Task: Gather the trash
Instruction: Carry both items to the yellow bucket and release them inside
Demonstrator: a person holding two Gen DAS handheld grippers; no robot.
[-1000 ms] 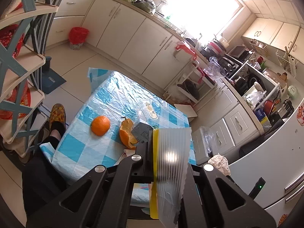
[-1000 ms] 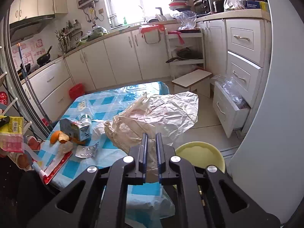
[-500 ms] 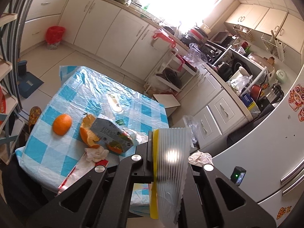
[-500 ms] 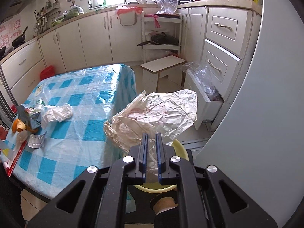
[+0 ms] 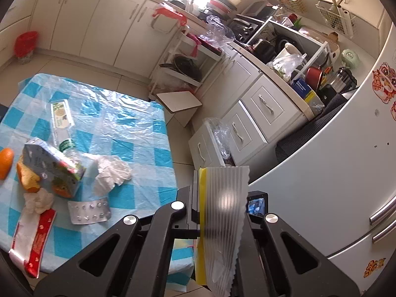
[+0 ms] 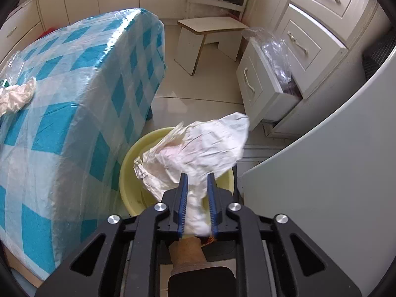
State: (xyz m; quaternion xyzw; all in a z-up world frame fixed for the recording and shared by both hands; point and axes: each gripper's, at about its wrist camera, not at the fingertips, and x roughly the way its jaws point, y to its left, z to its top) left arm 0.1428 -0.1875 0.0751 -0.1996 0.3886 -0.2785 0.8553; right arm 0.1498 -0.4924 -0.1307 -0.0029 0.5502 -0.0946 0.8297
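Both differ: right gripper (image 6: pixel 196 182) jaws now opening around crumpled wrapper (image 6: pixel 198 148) over basin (image 6: pixel 128 158).

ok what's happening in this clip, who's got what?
A person with tongs in each hand is clearing trash off a kitchen table. The right tongs are over a yellow basin on the floor beside the table, jaws opening, with a crumpled white plastic bag between them, about to drop in. The left tongs are shut on a ridged clear wrapper with a yellow edge. A carton, orange peel, blister pack and tissues remain on the table.
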